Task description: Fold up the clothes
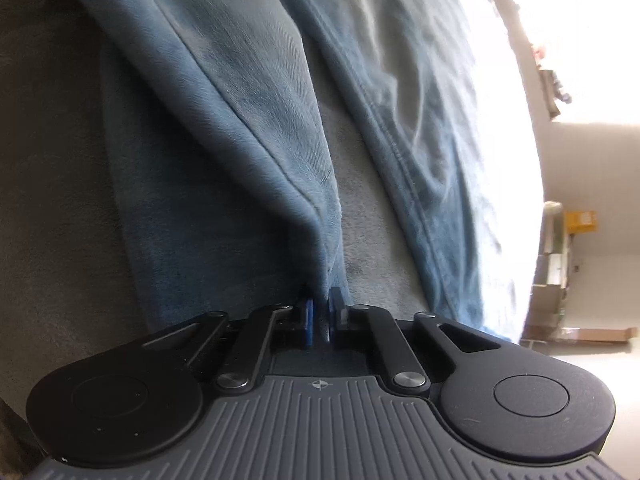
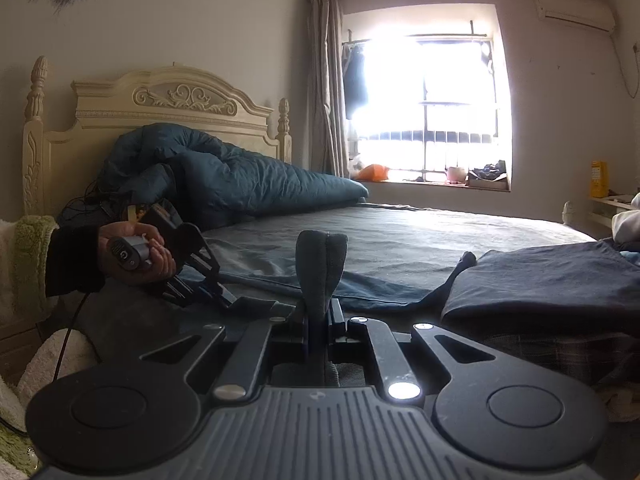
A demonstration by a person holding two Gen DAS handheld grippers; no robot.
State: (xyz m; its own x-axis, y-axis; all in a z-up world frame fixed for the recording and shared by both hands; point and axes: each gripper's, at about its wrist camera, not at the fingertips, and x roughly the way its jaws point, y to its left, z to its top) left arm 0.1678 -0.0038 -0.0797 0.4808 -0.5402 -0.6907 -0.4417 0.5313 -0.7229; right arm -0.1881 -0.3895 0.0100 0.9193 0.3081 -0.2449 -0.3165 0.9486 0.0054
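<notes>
A blue-grey garment (image 1: pixel 248 128) lies spread on the grey bed sheet (image 1: pixel 360 200). In the left wrist view my left gripper (image 1: pixel 320 314) is shut on a pinched ridge of it, and the cloth rises away in a taut fold. In the right wrist view my right gripper (image 2: pixel 320 320) is shut on another bunch of the garment (image 2: pixel 322 260), which sticks up between the pads. The left gripper (image 2: pixel 230 300) shows there too, held in a hand (image 2: pixel 136 256) at the left, its tips down on the same garment's edge.
A stack of folded dark clothes (image 2: pixel 540 284) sits on the bed at the right. A dark teal duvet (image 2: pixel 224 176) is heaped against the cream headboard (image 2: pixel 172 108). Behind the bed is a bright window (image 2: pixel 424 104). A shelf (image 2: pixel 608 200) stands at far right.
</notes>
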